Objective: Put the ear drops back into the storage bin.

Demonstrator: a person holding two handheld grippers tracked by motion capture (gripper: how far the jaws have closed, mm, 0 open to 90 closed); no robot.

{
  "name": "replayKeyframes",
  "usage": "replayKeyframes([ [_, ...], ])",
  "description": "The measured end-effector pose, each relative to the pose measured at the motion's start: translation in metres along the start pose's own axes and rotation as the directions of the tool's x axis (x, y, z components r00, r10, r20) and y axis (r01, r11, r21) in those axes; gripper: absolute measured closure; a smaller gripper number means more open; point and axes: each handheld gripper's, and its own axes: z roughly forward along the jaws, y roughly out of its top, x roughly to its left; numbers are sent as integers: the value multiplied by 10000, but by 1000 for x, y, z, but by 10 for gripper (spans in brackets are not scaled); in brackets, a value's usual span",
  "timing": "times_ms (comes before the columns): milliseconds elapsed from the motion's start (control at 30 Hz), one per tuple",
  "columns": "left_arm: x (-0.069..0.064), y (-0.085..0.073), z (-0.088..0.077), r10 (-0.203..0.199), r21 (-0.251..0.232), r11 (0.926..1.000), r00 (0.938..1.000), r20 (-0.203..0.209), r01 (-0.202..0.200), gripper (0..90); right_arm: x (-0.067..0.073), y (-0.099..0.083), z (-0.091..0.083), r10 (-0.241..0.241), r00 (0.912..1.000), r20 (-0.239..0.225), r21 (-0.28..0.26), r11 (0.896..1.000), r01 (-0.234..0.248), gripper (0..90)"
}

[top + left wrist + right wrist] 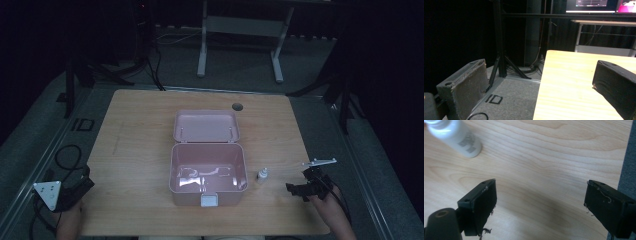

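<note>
Looked like the start of a pick: small white bottle (262, 174) stood upright on the table (140, 150), just right of the open pink box (207, 172), with the right gripper (300, 189) near it on the right, jaws spread wide and empty. Best bet here, judging by the layout: swing in low from the right, square both jaws around the bottle's body below the cap, squeeze gently since a light, narrow thing like that probably tips easily, then lift straight up before crossing the box's near-right wall. Left gripper (82, 187) sat off at the near-left corner, also spread and holding nothing, well apart from everything. Hard-to-see stuff: in the right gripper view the bottle (454, 137) was cut off at the top-left corner, cap blurred, label unreadable. Box interior was glossy with glare, so couldn't tell for sure whether anything lay inside. Whole high view was pretty dim, and both forearms cut off at the near edge.
</note>
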Motion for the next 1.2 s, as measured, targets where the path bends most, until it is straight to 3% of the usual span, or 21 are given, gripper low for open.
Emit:
replayKeyframes([
  [200, -1, -1, -1, 86, -113, 9999, 10000, -8, -86, 5, 3, 2, -2, -596, 9978, -292, 666, 9959, 614, 106],
  [333, -1, -1, -1, 106, -126, 9999, 9999, 4, -106, 5, 4, 3, -2, -1187, 9921, -415, 1350, 9832, 1233, 106],
  [433, 0, 0, -1, 69, -106, 9999, 10000, 31, -68, 5, 5, 5, -2, -1682, 9841, -577, 1990, 9640, 1765, 106],
  [467, 0, 0, -1, 69, -106, 9999, 10000, 31, -68, 4, 5, 5, -2, -1682, 9841, -577, 1990, 9640, 1765, 106],
  [567, -1, 0, -1, 78, -91, 9999, 10000, 6, -78, 5, 7, 10, -4, -2125, 9741, -771, 2552, 9403, 2253, 106],
  [867, -1, 0, -1, 59, -104, 9999, 10000, -35, -60, 5, 10, 20, -7, -2723, 9567, -1027, 3248, 8999, 2910, 109],
  [967, -1, -1, -1, 75, -118, 9999, 10000, -47, -76, 4, 11, 23, -8, -2880, 9484, -1324, 3656, 8752, 3168, 148],
  [1133, 0, -1, -1, 22, -133, 9999, 10000, -55, -23, 4, 14, 29, -7, -3029, 9437, -1326, 4387, 8359, 3299, 148],
  [1200, -1, -1, -1, 39, -135, 9999, 10000, -33, -40, 4, 17, 32, -6, -2952, 9455, -1377, 4874, 8108, 3241, 148],
])
